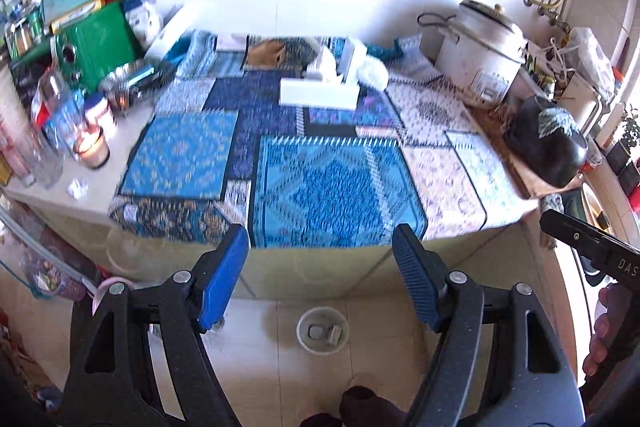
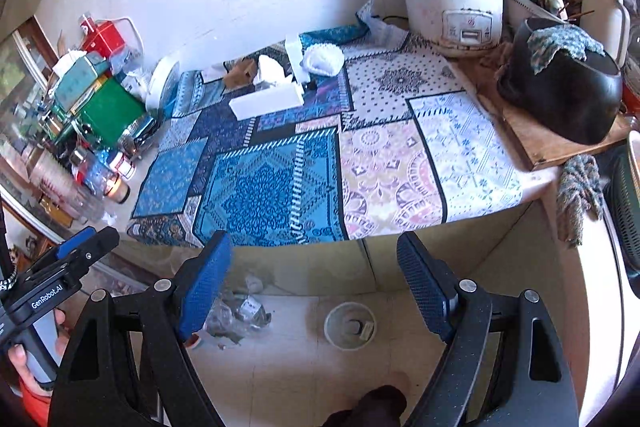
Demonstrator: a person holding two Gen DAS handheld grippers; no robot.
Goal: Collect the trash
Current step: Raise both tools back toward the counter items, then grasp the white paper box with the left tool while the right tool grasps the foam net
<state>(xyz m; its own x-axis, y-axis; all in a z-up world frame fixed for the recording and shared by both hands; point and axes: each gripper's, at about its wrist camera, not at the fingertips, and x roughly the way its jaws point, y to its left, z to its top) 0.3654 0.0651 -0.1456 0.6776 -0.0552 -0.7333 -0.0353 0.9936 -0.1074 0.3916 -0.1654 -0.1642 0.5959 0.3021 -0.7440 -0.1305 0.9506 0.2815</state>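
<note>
Left gripper [image 1: 320, 247], right gripper [image 2: 314, 255]: blue-padded jaws spread, nothing between. Small crumpled white paper scrap [image 1: 78, 188], possibly trash, on counter edge at 9 o'clock of blue patterned patchwork cloth [image 1: 328, 187]. Round clear plastic bin [image 2: 350, 325] on floor at 6 o'clock.

Right tongs [image 2: 314, 283] spread empty above floor bowl [image 2: 350, 325], crumpled wrappers [image 2: 236, 315] beside, patterned cloth [image 2: 320, 163] beyond.
</note>
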